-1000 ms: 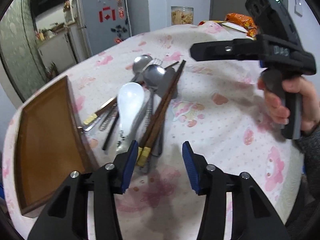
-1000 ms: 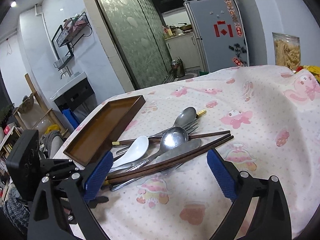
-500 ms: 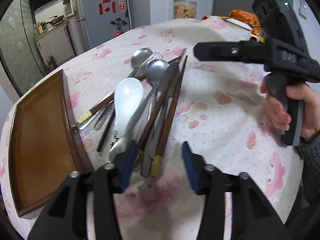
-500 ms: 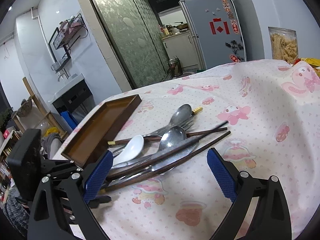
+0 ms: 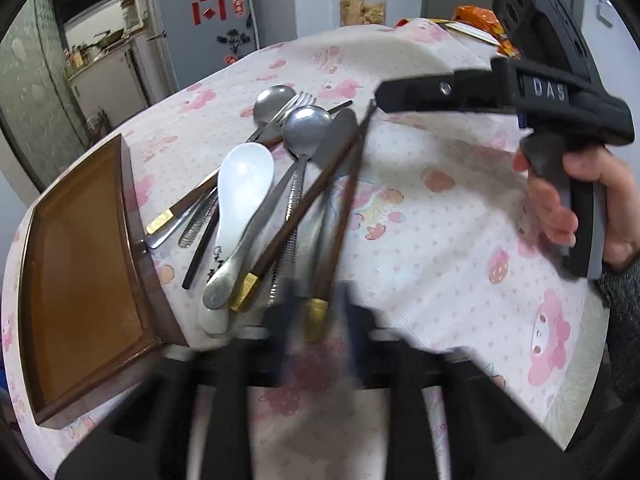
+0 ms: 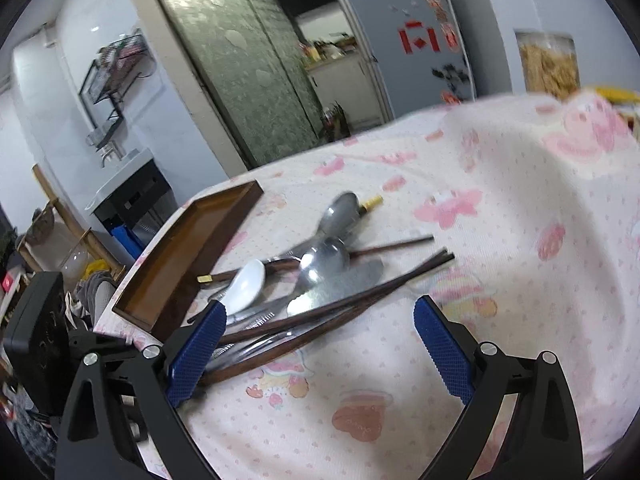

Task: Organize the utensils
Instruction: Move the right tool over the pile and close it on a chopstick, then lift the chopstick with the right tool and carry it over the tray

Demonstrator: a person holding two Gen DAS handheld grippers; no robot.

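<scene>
Blurrily, left tongs (image 5: 316, 320) seemingly pinching brass-tipped wooden chopstick (image 5: 320, 300), right tongs (image 6: 320, 344) wide.

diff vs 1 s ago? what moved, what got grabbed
The left gripper has just been closing, and its jaws now pinch the gold-capped end of one chopstick, which swung apart from its partner. The right gripper stays open, holding nothing. The white spoon, metal spoons and wooden tray are unchanged.

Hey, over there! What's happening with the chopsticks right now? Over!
Left gripper jaws just closing on gold-tipped chopstick. Right gripper open, empty. Wooden tray empty beside pile.
</scene>
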